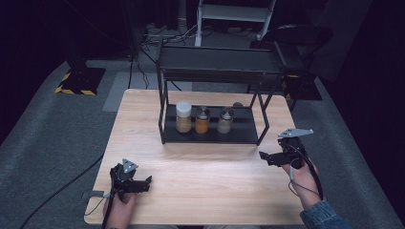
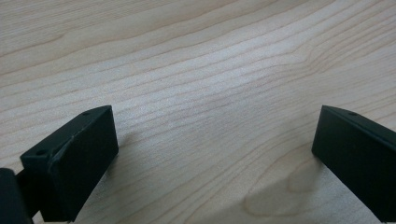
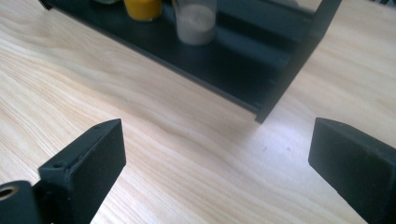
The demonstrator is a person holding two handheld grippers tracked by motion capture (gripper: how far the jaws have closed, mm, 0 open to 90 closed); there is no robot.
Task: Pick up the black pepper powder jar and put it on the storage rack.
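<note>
From the high view, a black rack (image 1: pixel 210 136) stands at the far middle of the wooden table (image 1: pixel 200 176), its lower shelf holding three jars: a white-lidded jar (image 1: pixel 183 116), an orange jar (image 1: pixel 202 120) and a pale jar (image 1: pixel 225 120) at the right. The right gripper (image 1: pixel 265 156) hovers near the rack's right leg, to the right of and nearer than the pale jar, jaws spread, nothing between them. The left gripper (image 1: pixel 147 182) rests at the near left, well apart from the jars.

In the left gripper view, the jaws stand wide over bare wood.

In the right gripper view, the jaws stand wide and empty; the pale jar (image 3: pixel 195 21) sits far ahead on the rack (image 3: pixel 243 70), the orange jar (image 3: pixel 142 8) to its left.
</note>
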